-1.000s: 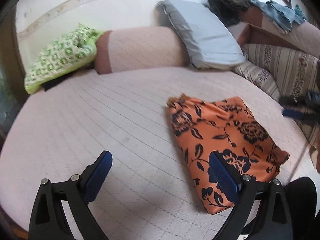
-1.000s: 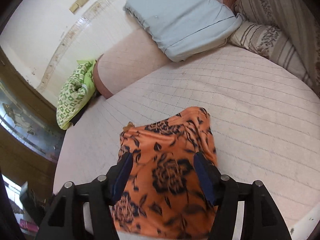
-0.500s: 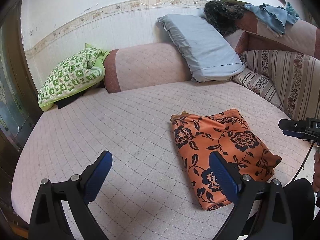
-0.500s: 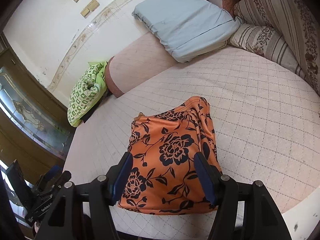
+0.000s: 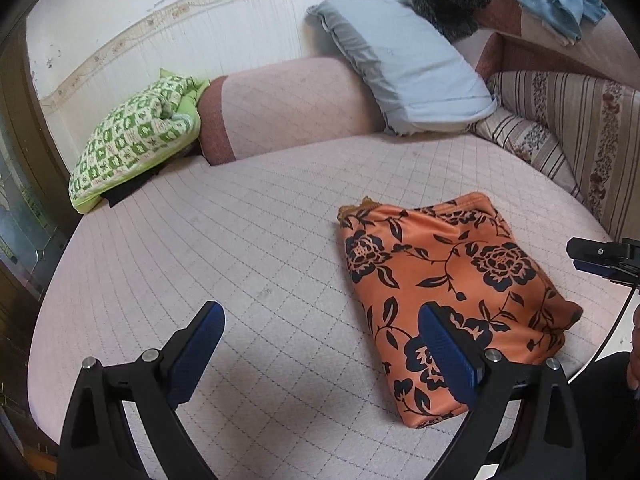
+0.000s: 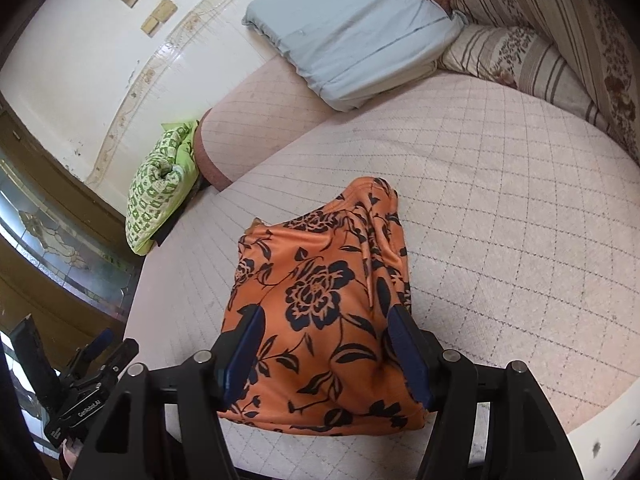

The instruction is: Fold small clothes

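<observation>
On a bed covered by a pale pink quilted mattress pad point(image 5: 240, 240), a folded orange garment printed with black roses point(image 5: 452, 280) lies flat near the front edge, toward the right side in the left wrist view. It forms a rough rectangle with a little bulk at its far right corner.

The left hand-held gripper point(image 5: 320, 348), black with blue ribbed pads, hovers above the bed with its jaws wide apart and nothing between them. Its left pad sits over bare mattress pad, and its right pad overlaps the near left edge of the orange garment in the picture; whether that pad actually touches the cloth is hard to tell from this angle.

The right hand-held gripper point(image 6: 324, 352) points down at the same garment from the front edge of the bed. Its jaws stand apart, and the near end of the garment fills the space between the two blue pads. The pads appear to flank the cloth rather than pinch it.

Along the far side of the bed, a pink quilted bolster point(image 5: 296, 108) lies against the white wall. A green and white patterned cushion point(image 5: 136, 148) rests at its left end, and a pale blue pillow point(image 5: 408, 80) leans on its right end. A beige striped floral cushion point(image 5: 568, 136) lines the right side of the bed.
</observation>
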Motion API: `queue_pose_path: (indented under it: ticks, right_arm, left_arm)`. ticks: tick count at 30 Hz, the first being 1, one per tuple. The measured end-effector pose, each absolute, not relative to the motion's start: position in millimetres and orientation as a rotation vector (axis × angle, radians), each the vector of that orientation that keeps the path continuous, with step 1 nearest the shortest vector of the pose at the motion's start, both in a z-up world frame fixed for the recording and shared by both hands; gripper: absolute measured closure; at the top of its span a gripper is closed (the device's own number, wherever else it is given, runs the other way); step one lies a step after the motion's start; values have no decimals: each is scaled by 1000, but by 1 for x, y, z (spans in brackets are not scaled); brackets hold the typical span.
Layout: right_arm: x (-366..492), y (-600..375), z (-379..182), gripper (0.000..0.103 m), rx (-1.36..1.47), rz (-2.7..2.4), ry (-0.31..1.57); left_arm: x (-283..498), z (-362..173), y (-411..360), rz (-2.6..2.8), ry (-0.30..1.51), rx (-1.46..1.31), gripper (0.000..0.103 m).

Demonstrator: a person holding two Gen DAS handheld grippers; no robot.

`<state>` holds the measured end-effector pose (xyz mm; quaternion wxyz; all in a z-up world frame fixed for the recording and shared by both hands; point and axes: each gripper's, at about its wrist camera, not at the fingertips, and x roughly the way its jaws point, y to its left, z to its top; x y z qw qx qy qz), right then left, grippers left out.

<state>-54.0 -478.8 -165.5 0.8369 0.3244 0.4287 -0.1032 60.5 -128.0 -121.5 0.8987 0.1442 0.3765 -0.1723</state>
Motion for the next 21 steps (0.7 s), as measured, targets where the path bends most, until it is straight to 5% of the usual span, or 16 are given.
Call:
queue_pose_path:
  ticks: [21]
  right_arm:
    - [-70,-525,-199,31,876,-189,812]
  left_arm:
    - [92,-167,-180,-340,882,400,5]
